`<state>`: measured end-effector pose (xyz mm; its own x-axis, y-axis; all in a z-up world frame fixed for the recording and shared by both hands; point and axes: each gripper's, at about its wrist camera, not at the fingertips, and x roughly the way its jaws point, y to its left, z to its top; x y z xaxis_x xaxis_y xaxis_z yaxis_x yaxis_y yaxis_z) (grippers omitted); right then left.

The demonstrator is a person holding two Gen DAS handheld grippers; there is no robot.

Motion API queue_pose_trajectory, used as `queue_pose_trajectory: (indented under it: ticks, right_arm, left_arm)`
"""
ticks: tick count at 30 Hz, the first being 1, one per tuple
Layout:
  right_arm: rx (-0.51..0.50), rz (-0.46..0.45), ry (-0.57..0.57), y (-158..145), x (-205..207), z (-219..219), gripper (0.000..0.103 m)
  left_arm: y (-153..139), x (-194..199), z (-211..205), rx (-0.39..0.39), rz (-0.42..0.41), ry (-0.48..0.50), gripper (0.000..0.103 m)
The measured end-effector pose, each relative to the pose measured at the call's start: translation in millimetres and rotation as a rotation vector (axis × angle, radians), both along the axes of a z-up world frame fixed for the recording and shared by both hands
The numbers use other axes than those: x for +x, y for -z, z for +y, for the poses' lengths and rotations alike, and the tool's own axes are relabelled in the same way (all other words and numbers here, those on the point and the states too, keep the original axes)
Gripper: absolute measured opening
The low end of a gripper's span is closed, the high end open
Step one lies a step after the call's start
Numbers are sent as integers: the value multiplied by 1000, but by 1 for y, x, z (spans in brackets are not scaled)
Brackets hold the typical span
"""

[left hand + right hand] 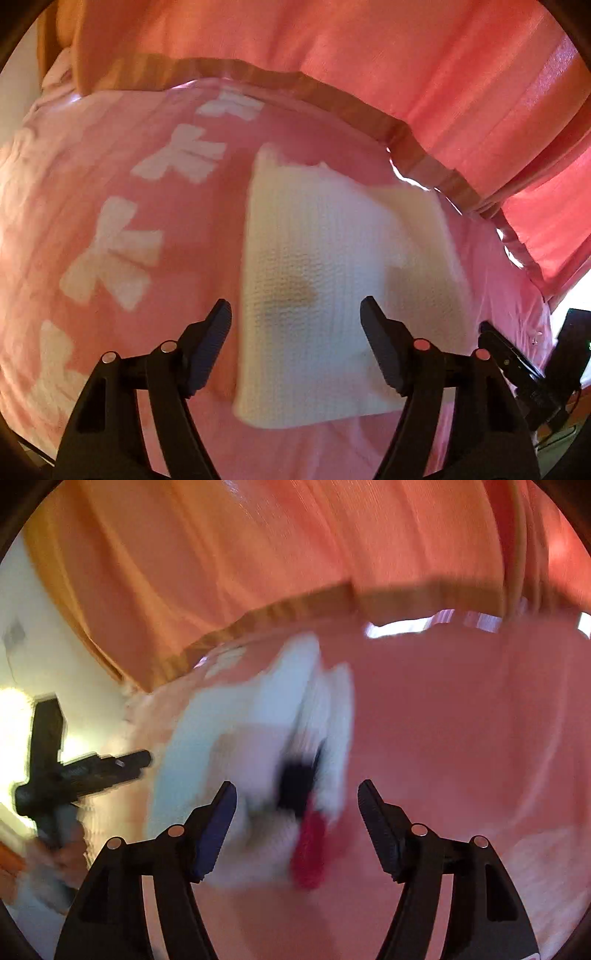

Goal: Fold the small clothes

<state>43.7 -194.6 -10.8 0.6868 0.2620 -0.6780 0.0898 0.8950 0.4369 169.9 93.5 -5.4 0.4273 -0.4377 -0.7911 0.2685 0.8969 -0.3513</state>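
Working left to right, I read the left wrist view first: a pink cover (177,229) printed with white bow shapes (110,254) lies over the surface, and a white knit garment (314,280) rests flat on it near the centre. The left gripper (295,314) hovers above the garment with its fingers (218,325) spread wide and nothing between them. The garment shows straight side edges and a layered panel on its right side, so I judge that at least one fold is in place. Pink curtains (406,55) hang behind the surface. In the right wrist view, heavily blurred, the same garment (258,731) lies just ahead of the right gripper (295,797), whose fingers (221,812) are likewise released and empty. A dark patch and a red mark (310,853) appear on the cloth; I cannot tell what they are. I judge the task partly done: the final folds and squaring of the edges remain.
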Motion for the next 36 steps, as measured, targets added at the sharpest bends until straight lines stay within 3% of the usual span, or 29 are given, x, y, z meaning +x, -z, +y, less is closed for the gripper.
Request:
queue_pose_trajectory:
  ticks: [2, 4, 9, 11, 12, 13, 15, 18, 20, 21, 24, 26, 31, 33, 36]
  right_arm:
    - [-38, -4, -26, -1, -1, 10, 68]
    - [-114, 17, -51, 4, 0, 22, 73]
    - [-80, 54, -59, 23, 6, 24, 73]
    - [-99, 43, -80, 24, 8, 31, 59]
    - [-118, 38, -96, 25, 9, 35, 26]
    - [-160, 51, -108, 28, 13, 39, 9]
    - [-179, 42, -112, 27, 16, 44, 9]
    - [-221, -84, -104, -2, 3, 53, 9]
    - [-247, -112, -102, -10, -1, 54, 9]
    - [-255, -86, -96, -4, 2, 52, 9]
    - [-236, 104, -84, 43, 19, 39, 11]
    - [-194, 98, -75, 46, 18, 36, 12]
    - [-203, -25, -64, 5, 3, 40, 41]
    - [-197, -53, -39, 0, 4, 38, 41]
    - [-188, -60, -24, 1, 7, 35, 16]
  left_arm:
    - [-2, -11, 4, 50, -59, -2, 80]
    - [-5, -18, 3, 61, -67, 10, 80]
    - [-7, -22, -6, 90, -77, 26, 85]
    - [-2, -15, -8, 123, -94, 21, 87]
    - [-1, -15, -13, 142, -101, 24, 87]
    - [2, -15, -18, 168, -106, 29, 87]
    - [6, -15, -26, 205, -110, 37, 87]
    - [9, -20, -36, 239, -130, 59, 87]
    - [9, -23, -39, 252, -141, 64, 87]
    - [10, -24, -40, 257, -143, 67, 87]
    - [15, -24, -43, 278, -139, 72, 87]
    - [16, -26, -46, 296, -144, 78, 87]
    - [13, -31, -48, 303, -169, 85, 87]
    - [14, -30, -47, 301, -165, 79, 87]
    - [14, -29, -48, 306, -157, 68, 87]
